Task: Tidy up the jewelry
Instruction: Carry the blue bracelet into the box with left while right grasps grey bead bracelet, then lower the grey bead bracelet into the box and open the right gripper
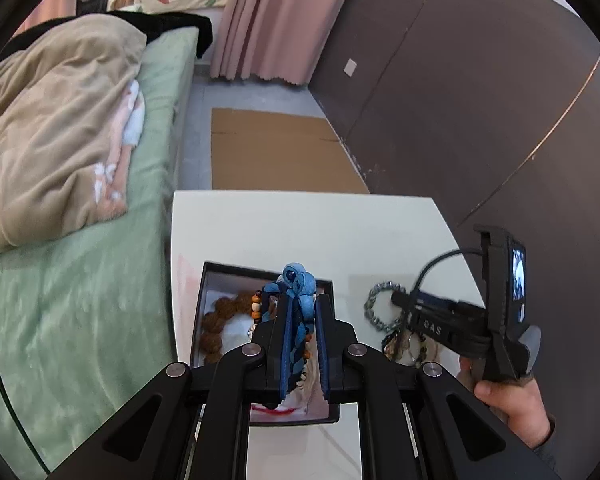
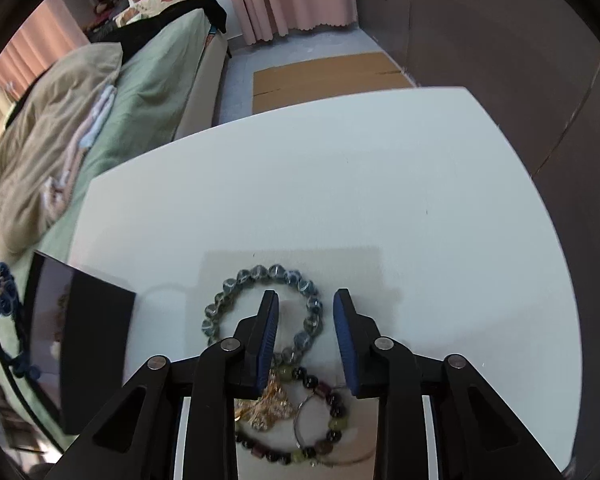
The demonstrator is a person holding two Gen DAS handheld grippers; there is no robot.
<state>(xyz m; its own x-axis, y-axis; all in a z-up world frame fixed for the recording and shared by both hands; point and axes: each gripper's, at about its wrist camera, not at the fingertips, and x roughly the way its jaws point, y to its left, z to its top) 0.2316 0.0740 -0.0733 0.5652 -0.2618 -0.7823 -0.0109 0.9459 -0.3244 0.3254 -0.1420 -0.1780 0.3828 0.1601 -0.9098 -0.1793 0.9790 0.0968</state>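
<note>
My left gripper (image 1: pixel 302 304) is shut on a blue braided fabric bracelet (image 1: pixel 298 280) and holds it above an open black box (image 1: pixel 208 280) that holds a brown bead bracelet (image 1: pixel 214 320) and other beads. My right gripper (image 2: pixel 306 300) is open, low over a loose jewelry pile on the white table (image 2: pixel 300 180). Its jaws straddle the right side of a grey-green bead bracelet (image 2: pixel 260 272). Beneath it lie a gold piece (image 2: pixel 268 404), a dark mixed bead bracelet (image 2: pixel 332 408) and a thin metal ring (image 2: pixel 304 412). The black box (image 2: pixel 92 340) stands to its left.
A bed with a green sheet (image 1: pixel 80 300) and a beige blanket (image 1: pixel 52 120) runs along the table's left side. Flat cardboard (image 1: pixel 276 152) lies on the floor beyond the table. A dark wall (image 1: pixel 480 100) is on the right, pink curtains (image 1: pixel 276 16) behind.
</note>
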